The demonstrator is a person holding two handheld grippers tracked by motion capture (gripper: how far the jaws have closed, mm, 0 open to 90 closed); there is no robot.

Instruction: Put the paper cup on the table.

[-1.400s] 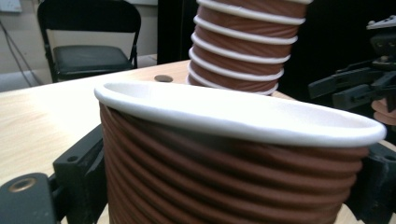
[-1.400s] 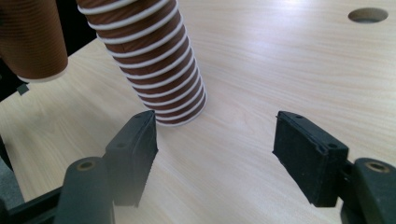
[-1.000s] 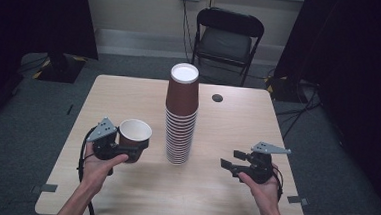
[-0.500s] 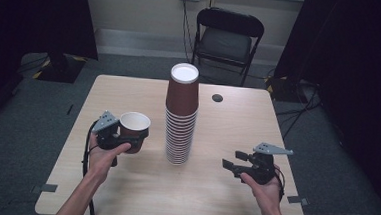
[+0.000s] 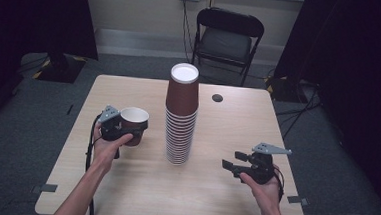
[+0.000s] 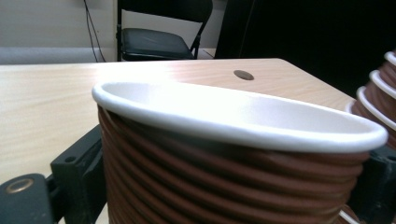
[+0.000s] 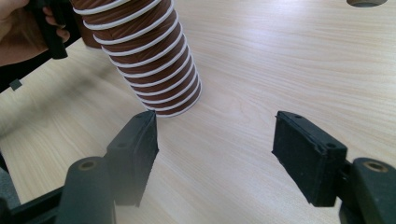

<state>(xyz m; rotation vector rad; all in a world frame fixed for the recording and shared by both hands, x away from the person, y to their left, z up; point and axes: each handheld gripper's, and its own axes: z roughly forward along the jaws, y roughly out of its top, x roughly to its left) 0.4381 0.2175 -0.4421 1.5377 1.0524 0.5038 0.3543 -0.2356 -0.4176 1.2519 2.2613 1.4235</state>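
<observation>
A tall stack of brown ribbed paper cups [image 5: 181, 117] stands upside down in the middle of the wooden table [image 5: 223, 189]; its lower cups [image 7: 154, 70] rise beyond my right jaws. My left gripper [image 5: 133, 130] is shut on a single brown cup [image 5: 133, 123] with a white inside, held upright left of the stack. In the left gripper view this cup [image 6: 233, 158] sits between the black jaws, with the stack [image 6: 378, 93] at the right edge. My right gripper [image 5: 231, 167] is open and empty, low over the table to the right of the stack, also seen as right gripper [image 7: 215, 135].
A small round dark hole [image 5: 217, 97] marks the table's far side, also visible as hole [image 6: 243, 74]. A black folding chair [image 5: 226, 37] stands behind the table. Dark curtains hang on both sides. Bare wood lies in front of the stack.
My left gripper has carried the single cup a little farther from me and slightly right. The right gripper has stayed nearly still.
</observation>
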